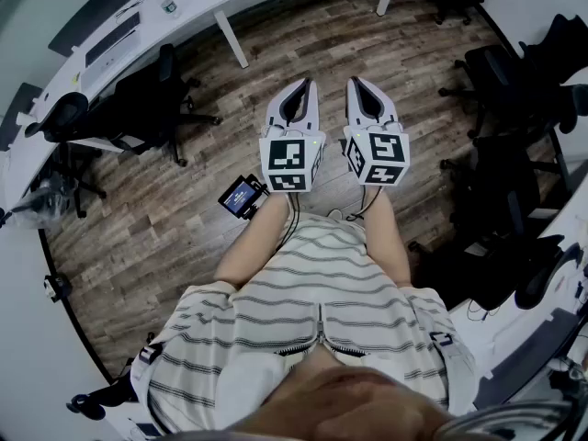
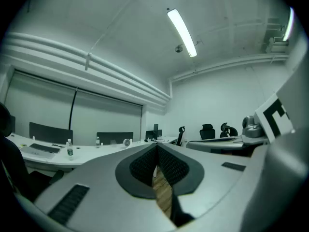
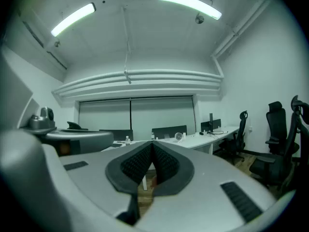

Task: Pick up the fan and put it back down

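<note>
Approach is the step in hand, I judge: my left gripper [image 1: 306, 85] and right gripper [image 1: 356, 83] point level, jaws pressed together on nothing. The fan [image 3: 178, 136] stands well away on the white tabletop [image 3: 212, 138]. Next I must close in and open the jaws.

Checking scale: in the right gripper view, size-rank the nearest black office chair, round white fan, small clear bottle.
1. Black office chair, nearest.
2-3. Round white fan, small clear bottle: too alike.
</note>
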The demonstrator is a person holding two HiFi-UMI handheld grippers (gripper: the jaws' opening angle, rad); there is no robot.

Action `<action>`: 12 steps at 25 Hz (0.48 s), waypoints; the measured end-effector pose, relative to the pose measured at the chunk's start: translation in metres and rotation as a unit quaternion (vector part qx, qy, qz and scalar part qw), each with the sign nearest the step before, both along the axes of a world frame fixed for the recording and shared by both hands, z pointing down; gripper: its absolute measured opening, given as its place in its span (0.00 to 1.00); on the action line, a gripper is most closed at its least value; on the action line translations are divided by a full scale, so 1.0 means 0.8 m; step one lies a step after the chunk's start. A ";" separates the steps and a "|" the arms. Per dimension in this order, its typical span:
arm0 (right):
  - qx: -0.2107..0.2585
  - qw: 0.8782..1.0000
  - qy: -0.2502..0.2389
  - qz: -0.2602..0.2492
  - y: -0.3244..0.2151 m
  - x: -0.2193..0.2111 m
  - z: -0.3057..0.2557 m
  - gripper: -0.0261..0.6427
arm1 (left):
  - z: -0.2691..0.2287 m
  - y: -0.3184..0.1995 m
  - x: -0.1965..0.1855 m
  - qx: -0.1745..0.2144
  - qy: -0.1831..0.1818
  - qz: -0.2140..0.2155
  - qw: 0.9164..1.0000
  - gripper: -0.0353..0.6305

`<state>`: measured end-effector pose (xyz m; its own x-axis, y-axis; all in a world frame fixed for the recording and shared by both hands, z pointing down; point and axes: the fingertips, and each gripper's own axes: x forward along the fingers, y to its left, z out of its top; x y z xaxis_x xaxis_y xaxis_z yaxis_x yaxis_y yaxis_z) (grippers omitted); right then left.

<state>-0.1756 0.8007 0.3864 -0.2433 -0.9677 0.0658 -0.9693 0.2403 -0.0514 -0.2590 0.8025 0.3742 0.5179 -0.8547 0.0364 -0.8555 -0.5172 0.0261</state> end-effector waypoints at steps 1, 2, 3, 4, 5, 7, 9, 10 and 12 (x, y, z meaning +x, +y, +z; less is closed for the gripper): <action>0.000 1.000 0.000 0.000 -0.003 0.002 0.000 0.06 | -0.001 -0.003 0.002 0.000 0.000 0.000 1.000 0.06; 0.000 1.000 0.001 -0.001 -0.006 0.004 0.001 0.06 | -0.001 -0.006 0.005 0.001 0.001 0.000 1.000 0.06; 0.000 1.000 0.002 -0.002 -0.008 0.006 0.001 0.06 | -0.001 -0.008 0.008 0.001 0.001 -0.001 1.000 0.06; 0.000 1.000 0.004 -0.004 -0.011 0.009 0.001 0.06 | -0.001 -0.011 0.012 0.001 0.001 -0.002 1.000 0.06; 0.001 1.000 0.004 -0.007 -0.013 0.012 0.001 0.06 | -0.001 -0.013 0.017 0.001 0.000 -0.004 1.000 0.06; 0.003 1.000 -0.002 -0.014 -0.016 0.020 0.002 0.06 | 0.001 -0.016 0.027 -0.001 -0.001 -0.007 1.000 0.06; 0.006 1.000 -0.014 -0.026 -0.019 0.030 0.002 0.06 | 0.005 -0.018 0.038 -0.004 -0.002 -0.011 1.000 0.06; 0.006 0.999 -0.017 -0.031 -0.021 0.037 0.002 0.06 | 0.006 -0.020 0.045 -0.005 -0.002 -0.014 1.000 0.06; 0.004 0.999 -0.012 -0.038 -0.026 0.051 0.004 0.06 | 0.008 -0.023 0.060 -0.004 0.000 -0.022 1.000 0.06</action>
<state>-0.1347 0.7802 0.3900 -0.3178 -0.9467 0.0519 -0.9467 0.3137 -0.0731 -0.2112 0.7843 0.3803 0.4805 -0.8759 0.0429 -0.8770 -0.4796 0.0309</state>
